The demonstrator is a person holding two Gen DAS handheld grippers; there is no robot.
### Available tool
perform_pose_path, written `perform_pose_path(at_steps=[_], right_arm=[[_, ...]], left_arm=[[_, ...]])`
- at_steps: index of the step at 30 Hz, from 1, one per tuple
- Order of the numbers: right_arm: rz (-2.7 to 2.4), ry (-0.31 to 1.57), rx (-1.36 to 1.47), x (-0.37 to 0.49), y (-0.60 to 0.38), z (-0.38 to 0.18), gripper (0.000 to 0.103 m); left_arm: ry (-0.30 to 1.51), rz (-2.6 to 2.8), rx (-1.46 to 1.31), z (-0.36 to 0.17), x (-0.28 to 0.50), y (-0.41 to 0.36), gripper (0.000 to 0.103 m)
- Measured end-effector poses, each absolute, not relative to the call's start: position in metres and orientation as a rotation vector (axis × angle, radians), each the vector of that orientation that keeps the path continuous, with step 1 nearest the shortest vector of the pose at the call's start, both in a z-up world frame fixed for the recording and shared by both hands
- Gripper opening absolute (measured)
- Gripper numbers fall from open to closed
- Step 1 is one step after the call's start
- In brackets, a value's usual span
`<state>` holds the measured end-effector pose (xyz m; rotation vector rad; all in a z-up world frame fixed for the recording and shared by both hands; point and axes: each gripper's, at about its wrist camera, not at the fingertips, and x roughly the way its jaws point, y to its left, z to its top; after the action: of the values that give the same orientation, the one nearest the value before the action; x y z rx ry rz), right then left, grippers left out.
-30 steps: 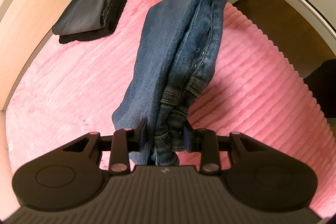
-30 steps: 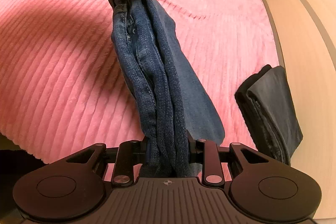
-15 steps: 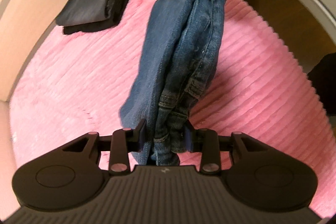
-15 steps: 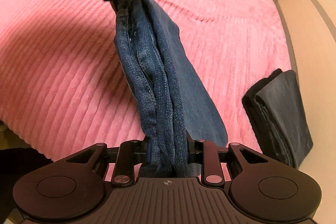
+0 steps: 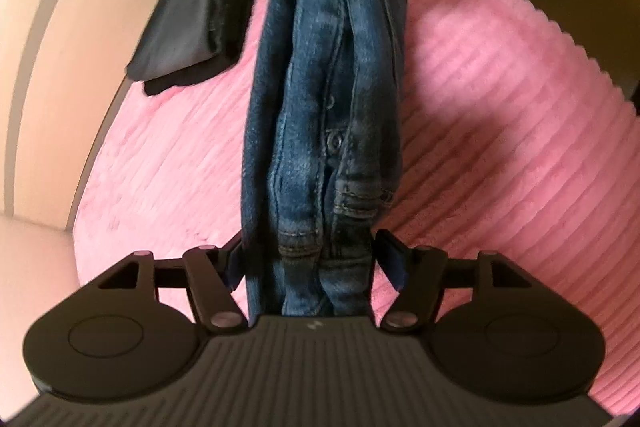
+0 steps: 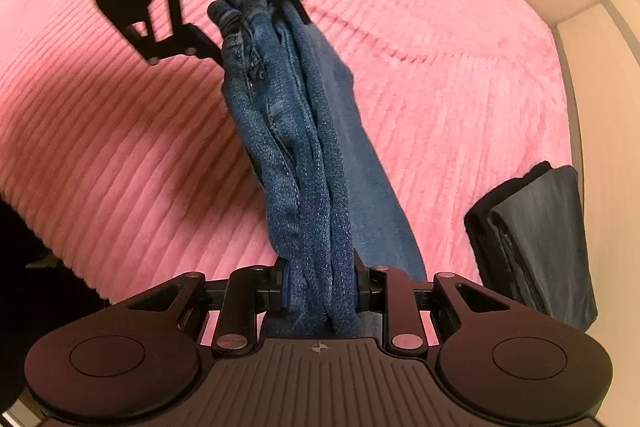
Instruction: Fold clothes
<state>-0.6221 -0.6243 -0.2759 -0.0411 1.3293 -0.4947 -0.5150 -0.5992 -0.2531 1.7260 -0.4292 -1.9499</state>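
Folded dark garment at far left edge of pink ribbed blanket, apart from jeans. Left gripper: jaws just been opening, pads off denim, blue jeans loose between them. Right gripper: clamped on jeans' other end, bundle strung above blanket.
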Motion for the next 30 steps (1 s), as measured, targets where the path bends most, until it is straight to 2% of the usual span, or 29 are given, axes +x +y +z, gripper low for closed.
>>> perform_pose_path(at_steps=[3,9,12,16,19,23,26,30], right_arm=[[-0.487,1.336,-0.074,-0.619,-0.618,-0.277,0.024],[-0.488,1.244,-0.204,-0.603,-0.618,-0.252,0.023],[-0.466,1.142,-0.275,-0.583,-0.615,-0.235,0.023],[-0.391,0.993,-0.416,-0.554,-0.588,-0.236,0.023],[-0.343,0.913,-0.48,-0.534,-0.554,-0.261,0.023],[-0.279,0.891,-0.5,-0.513,-0.499,-0.323,0.023],[-0.248,0.953,-0.502,-0.514,-0.461,-0.377,0.023],[-0.248,0.956,-0.544,-0.541,-0.439,-0.41,0.023]], left_arm=[[-0.389,-1.971,1.707,-0.25,-0.508,-0.598,0.032],[-0.36,-1.843,1.623,-0.202,-0.472,-0.579,0.03],[-0.344,-1.715,1.606,-0.176,-0.446,-0.55,0.03],[-0.317,-1.532,1.601,-0.171,-0.42,-0.492,0.03],[-0.216,-1.453,1.573,-0.195,-0.407,-0.443,0.03],[-0.056,-1.485,1.582,-0.271,-0.401,-0.372,0.03],[-0.112,-1.518,1.55,-0.312,-0.418,-0.328,0.03],[-0.149,-1.465,1.438,-0.34,-0.433,-0.309,0.029]])
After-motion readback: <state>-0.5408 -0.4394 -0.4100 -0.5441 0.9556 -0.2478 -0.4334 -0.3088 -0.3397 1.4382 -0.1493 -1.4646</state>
